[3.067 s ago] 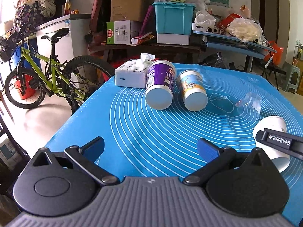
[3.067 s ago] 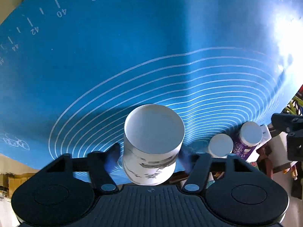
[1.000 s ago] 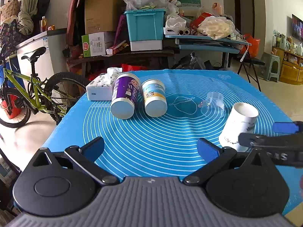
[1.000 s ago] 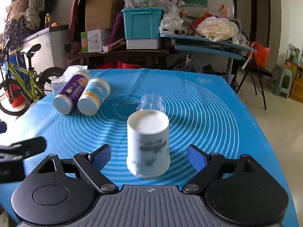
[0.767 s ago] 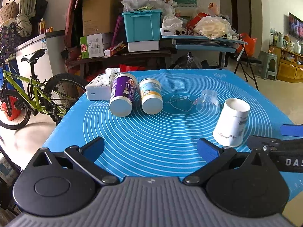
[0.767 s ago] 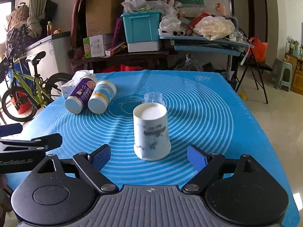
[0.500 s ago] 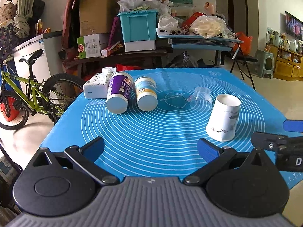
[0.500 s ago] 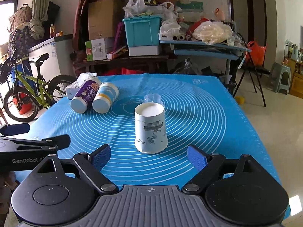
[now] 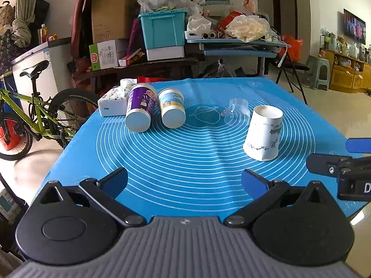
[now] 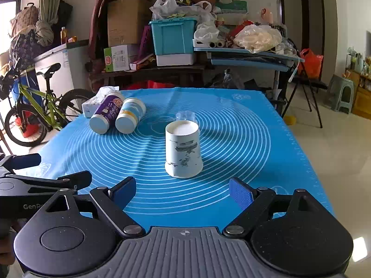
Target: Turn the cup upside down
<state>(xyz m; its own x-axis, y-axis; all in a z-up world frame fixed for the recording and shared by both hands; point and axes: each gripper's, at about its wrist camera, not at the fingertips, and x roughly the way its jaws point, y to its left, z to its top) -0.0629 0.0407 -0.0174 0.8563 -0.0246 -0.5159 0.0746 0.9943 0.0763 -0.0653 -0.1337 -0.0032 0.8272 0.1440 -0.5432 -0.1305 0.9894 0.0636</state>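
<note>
Our right gripper [image 10: 182, 192] now has its jaws spread wide and empty, drawn back from the cup [image 10: 183, 149] it clasped three seconds ago. Our left gripper [image 9: 184, 179] is open too, holding nothing. The cup stands mouth-down, base up, on the blue mat [image 10: 243, 139], near the table's middle, just in front of a clear plastic cup [image 10: 185, 115]. We judge the flip done.

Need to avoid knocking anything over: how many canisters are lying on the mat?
2, side by side at the mat's far left: a purple canister nearest the tissue box, and a white-and-blue canister beside it. None seem hidden.
</note>
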